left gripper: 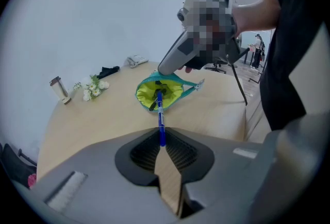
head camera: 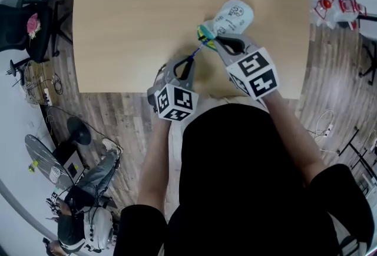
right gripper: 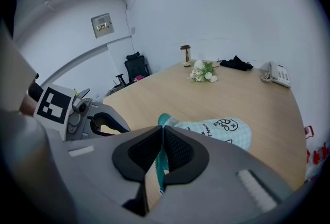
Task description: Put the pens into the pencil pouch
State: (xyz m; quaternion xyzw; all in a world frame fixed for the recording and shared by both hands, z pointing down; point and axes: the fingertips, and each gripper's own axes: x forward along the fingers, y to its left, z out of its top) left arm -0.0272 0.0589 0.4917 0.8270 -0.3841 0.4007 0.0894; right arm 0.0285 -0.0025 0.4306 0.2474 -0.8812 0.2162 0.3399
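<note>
left gripper (left gripper: 161,141): pinching the blue pen (left gripper: 160,115) by its tail
axis: runs straight ahead, tip right at the pouch (left gripper: 174,91) mouth
right gripper (right gripper: 161,153): clamped on the pouch rim

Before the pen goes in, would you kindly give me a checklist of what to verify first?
1. Blue pen clamped in the left hand-held gripper: ok.
2. Right hand-held gripper pinching the rim of the pencil pouch: ok.
3. Pouch mouth open and facing the pen: ok.
4. Pen lined up with the mouth: ok.
5. Pen tip already past the rim: cannot tell.
6. Room left inside, where a dark object already lies: cannot tell.
</note>
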